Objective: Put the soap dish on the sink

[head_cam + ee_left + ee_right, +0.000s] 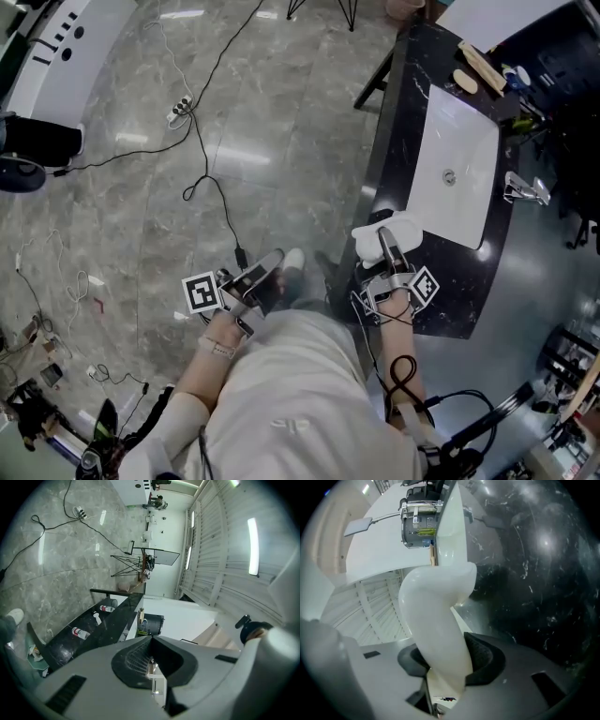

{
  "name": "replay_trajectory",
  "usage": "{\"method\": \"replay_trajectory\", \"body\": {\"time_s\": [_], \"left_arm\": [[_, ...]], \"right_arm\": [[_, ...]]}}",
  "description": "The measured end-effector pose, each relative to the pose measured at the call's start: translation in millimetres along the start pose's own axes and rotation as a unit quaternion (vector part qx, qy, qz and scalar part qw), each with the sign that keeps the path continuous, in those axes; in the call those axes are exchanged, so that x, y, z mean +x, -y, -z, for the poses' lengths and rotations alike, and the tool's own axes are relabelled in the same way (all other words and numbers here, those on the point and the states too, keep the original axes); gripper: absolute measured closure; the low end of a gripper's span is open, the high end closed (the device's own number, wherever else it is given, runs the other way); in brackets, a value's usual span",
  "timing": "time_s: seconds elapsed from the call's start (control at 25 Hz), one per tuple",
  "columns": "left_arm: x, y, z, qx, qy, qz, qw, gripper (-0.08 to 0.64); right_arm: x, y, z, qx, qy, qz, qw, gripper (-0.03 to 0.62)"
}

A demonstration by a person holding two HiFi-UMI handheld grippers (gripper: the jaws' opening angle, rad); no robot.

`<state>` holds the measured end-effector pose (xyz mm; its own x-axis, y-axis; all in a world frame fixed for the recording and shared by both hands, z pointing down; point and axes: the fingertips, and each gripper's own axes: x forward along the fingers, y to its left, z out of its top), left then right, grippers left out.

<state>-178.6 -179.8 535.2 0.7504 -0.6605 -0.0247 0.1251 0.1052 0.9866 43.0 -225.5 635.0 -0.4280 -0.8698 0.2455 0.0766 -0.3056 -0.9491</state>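
The right gripper point(385, 236) had its jaws closed on the white soap dish point(436, 616), gripping it by one edge. The dish was over the near end of the black counter point(395, 112), just beside the white sink point(461, 187). The left gripper point(151, 660) had its jaws pressed together, with nothing between them

1. Bright, even indoor light; long white strip lamps point(253, 545) glow beyond the left gripper point(151, 641).
2. The glossy grey marble floor point(234, 141) mirrors them in pale streaks.
3. Glare spots fleck the polished black stone counter point(534, 573) beyond the right gripper point(449, 663).
4. Both gripper views bend strongly, with black corners.
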Motion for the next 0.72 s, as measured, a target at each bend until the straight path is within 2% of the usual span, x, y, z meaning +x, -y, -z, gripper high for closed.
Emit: {"method": "replay_trajectory", "body": {"time_s": [0.44, 0.64, 0.72], "left_arm": [[-6.4, -3.4, -4.6, -0.002, 0.008, 0.000, 1.0000, 0.554], [-6.7, -0.6, 0.6, -0.006, 0.006, 0.004, 1.0000, 0.554], [-6.5, -0.4, 3.0, -0.006, 0.006, 0.003, 1.0000, 0.554]], "right_arm": [[3.5, 8.3, 0.8, 0.028, 0.027, 0.007, 0.999, 0.419], [-3.3, 10.6, -3.9, 0.017, 0.043, 0.020, 0.999, 0.417], [-5.7, 9.7, -6.9, 0.011, 0.046, 0.021, 0.999, 0.398]]}}
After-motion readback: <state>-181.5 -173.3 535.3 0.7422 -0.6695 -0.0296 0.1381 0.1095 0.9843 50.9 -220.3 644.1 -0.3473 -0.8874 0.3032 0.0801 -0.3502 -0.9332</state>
